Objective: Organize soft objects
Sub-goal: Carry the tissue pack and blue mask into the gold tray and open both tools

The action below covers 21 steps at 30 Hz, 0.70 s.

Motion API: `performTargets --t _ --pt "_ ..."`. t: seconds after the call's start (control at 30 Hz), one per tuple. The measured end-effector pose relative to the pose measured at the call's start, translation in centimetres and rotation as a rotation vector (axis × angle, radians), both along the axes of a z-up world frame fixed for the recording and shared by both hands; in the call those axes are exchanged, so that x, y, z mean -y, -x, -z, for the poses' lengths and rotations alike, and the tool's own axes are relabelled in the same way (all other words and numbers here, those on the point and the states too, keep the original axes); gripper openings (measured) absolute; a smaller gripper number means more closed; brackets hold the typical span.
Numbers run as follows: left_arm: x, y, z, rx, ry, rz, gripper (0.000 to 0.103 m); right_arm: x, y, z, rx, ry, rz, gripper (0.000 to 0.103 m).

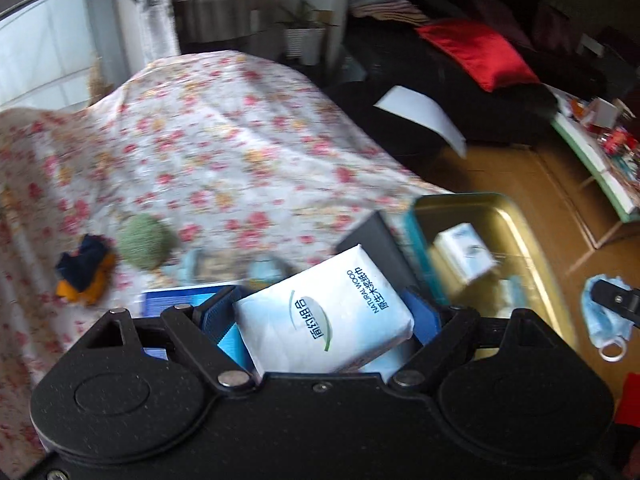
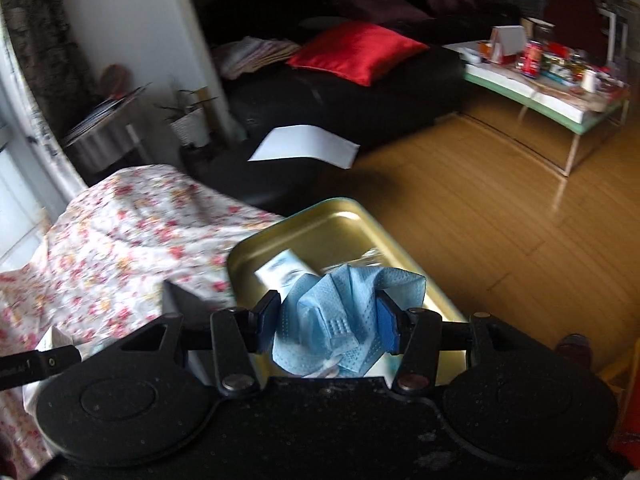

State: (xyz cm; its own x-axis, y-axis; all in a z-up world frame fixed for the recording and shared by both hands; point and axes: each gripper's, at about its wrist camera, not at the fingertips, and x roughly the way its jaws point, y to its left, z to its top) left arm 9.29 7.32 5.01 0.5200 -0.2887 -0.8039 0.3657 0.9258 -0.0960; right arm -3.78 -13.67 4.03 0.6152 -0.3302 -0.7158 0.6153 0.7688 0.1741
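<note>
**Clearance around the tin**

Gold tin (image 2: 320,232) sits at the edge of the floral cloth (image 1: 208,144); open from above, though a tissue pack (image 1: 466,254) already takes up part of its floor. A dark box (image 1: 376,240) stands against the tin's left wall, blocking that side. Green ball (image 1: 142,242) and dark-and-orange cloth scrap (image 1: 82,270) lie well to the left. Wood floor (image 2: 500,220) right of the tin is open.

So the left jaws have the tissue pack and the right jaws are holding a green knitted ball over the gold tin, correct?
Not quite. The right gripper holds a crumpled blue face mask, not a green ball, as the right wrist view shows. The rest stands: the left gripper has the tissue pack, and the mask hangs over the gold tin.
</note>
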Motion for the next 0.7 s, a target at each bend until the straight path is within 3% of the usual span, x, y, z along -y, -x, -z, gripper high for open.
performTargets --t 0.17,0.4,0.7 --pt "5.6 1.2 -0.4 -0.026 0.032 0.071 0.083 4.3 1.3 -0.1 0.047 -0.061 0.08 0.049" --pt "11.1 1.1 2.0 -0.084 0.02 0.097 0.083 8.1 2.1 3.0 0.03 -0.232 0.169 0.049" --pt "14.7 0.9 4.6 -0.134 0.005 0.082 0.083 9.0 1.8 4.1 0.024 -0.283 0.186 0.049"
